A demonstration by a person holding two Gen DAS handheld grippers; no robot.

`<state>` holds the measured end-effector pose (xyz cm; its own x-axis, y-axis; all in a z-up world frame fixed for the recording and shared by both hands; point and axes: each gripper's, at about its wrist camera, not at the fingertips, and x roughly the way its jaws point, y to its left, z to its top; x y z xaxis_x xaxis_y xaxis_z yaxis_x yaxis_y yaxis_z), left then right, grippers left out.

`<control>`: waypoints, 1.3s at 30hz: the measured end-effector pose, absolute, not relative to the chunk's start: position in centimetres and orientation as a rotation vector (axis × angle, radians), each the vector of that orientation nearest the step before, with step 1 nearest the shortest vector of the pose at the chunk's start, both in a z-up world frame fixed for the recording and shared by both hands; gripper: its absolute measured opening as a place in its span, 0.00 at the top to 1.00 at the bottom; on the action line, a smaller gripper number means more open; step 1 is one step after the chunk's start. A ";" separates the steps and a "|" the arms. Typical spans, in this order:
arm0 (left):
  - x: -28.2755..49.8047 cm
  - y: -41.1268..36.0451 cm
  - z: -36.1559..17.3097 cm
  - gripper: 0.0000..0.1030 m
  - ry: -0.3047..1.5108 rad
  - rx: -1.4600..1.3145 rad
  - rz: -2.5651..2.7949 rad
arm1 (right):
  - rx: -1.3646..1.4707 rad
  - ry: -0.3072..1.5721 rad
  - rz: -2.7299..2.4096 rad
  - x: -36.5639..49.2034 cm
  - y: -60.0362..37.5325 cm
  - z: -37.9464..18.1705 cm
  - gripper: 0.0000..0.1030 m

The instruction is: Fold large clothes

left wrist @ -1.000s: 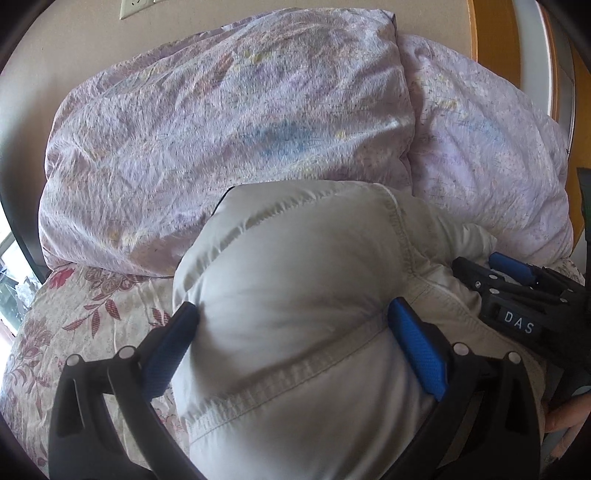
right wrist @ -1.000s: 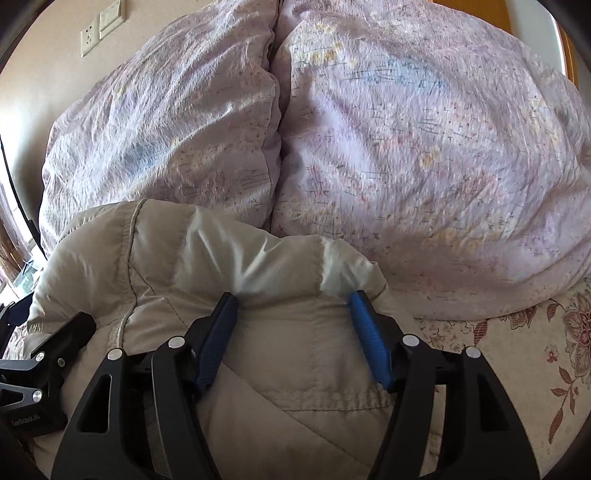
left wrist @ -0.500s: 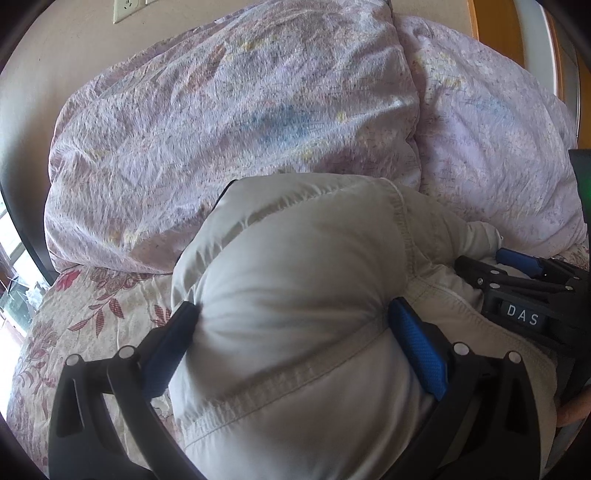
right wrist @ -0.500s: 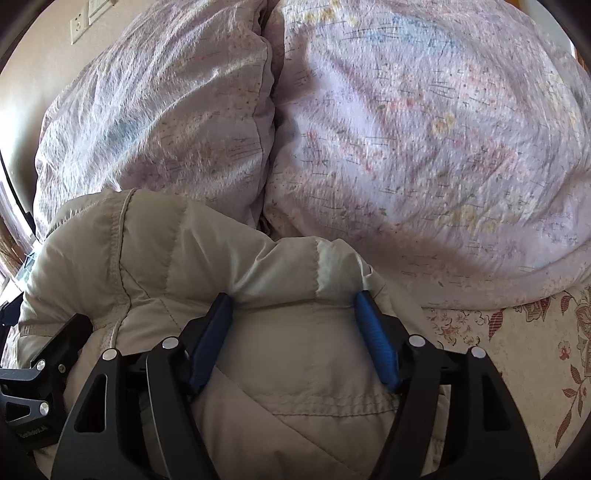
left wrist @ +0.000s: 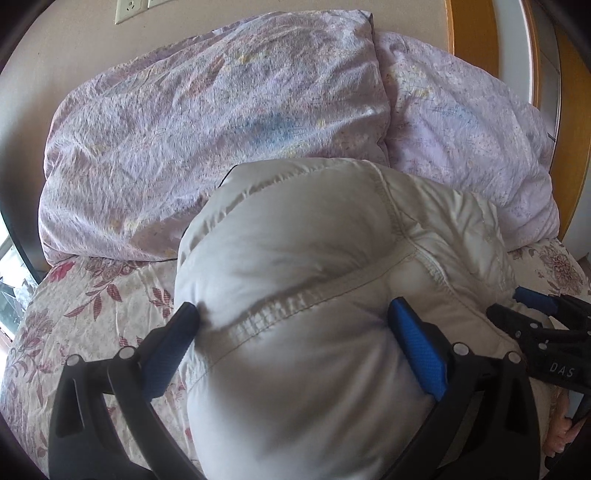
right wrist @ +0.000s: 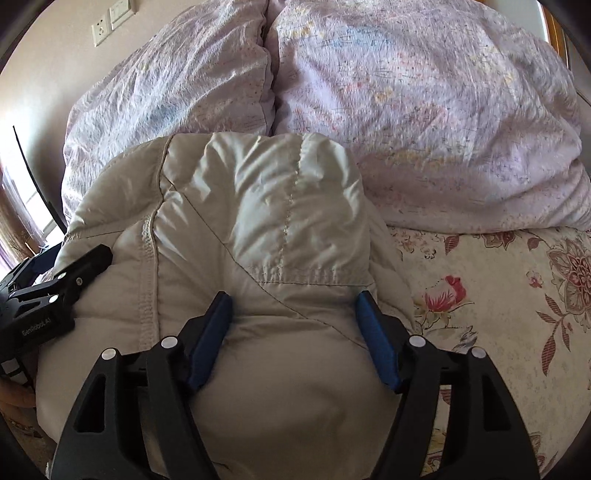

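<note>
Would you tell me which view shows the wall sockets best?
The right wrist view: the wall sockets appear whole, two plates side by side above the left pillow. The left wrist view cuts the sockets off at its top edge.

Wrist views, close, facing shared pillows point(left wrist: 221, 122)

Bedroom in a home. Bed point(right wrist: 498, 295) made up with a cream sheet printed in red and pink flowers. Two plump pillows point(left wrist: 221, 129) in crumpled lilac cases sit side by side at the head, leaning on a plain beige wall point(left wrist: 55, 48). Wall socket and switch plate point(right wrist: 110, 22) mounted above the pillows. Daylight enters from a window point(right wrist: 26, 206) at the left edge. Orange wooden trim point(left wrist: 469, 33) at upper right.
</note>
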<state>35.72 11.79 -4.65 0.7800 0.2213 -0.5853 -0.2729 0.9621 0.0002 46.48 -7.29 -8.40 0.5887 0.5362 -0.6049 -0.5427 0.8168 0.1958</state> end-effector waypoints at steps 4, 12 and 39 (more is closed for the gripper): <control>35.1 11.9 -4.6 0.02 0.615 -0.102 0.247 | 0.048 0.731 0.627 46.8 -8.5 -8.1 0.22; 32.5 12.4 -4.6 0.02 0.598 -0.172 0.172 | 0.077 0.762 0.668 44.1 -12.3 -8.3 0.24; 16.5 12.3 -3.6 0.02 0.589 -0.303 0.165 | 0.047 0.695 0.514 31.4 -16.6 -4.8 0.01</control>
<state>16.48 12.25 -3.56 0.8203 0.0667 -0.5680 -0.2385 0.9426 -0.2337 31.41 -16.62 -4.82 0.6493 0.4673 -0.6001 -0.4364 0.8751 0.2093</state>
